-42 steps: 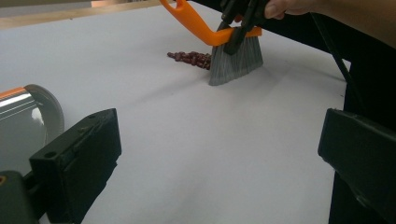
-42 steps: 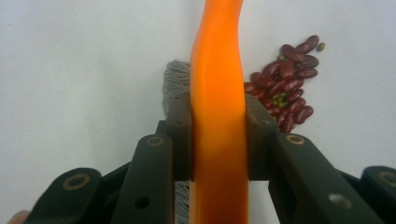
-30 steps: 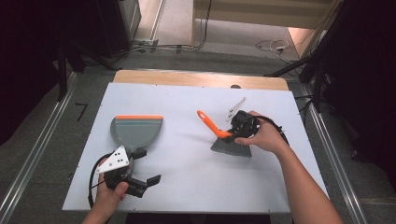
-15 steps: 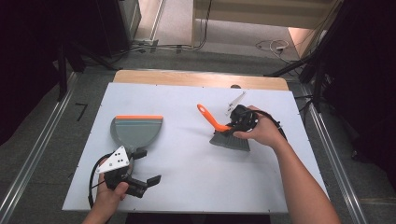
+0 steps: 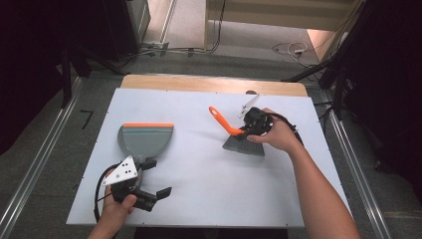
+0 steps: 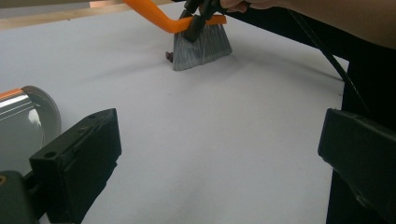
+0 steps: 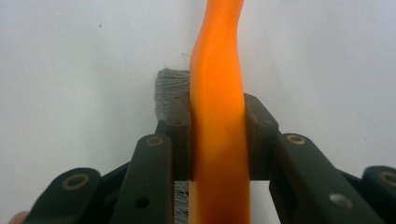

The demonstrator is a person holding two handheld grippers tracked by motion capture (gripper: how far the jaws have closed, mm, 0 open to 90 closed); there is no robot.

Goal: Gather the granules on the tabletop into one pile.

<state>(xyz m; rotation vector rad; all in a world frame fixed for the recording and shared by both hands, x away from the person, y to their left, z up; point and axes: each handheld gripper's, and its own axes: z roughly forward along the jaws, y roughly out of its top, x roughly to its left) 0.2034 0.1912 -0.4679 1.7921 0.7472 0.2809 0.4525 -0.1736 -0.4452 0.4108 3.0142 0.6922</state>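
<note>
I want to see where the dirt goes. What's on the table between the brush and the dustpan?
Mostly bare white table in the high view. The left gripper view shows a small dark bit beside the brush, toward the dustpan.

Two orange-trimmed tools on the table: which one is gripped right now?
The brush: right gripper fingers clamp its orange handle. The dustpan lies free beside the open left gripper.

The speck [image 6: 169,56] beside the bristles [image 6: 201,46] is too small to identify. The frame edge crops the dustpan [image 6: 21,126], and the fingers [image 7: 180,140] cover most of the brush head.
</note>
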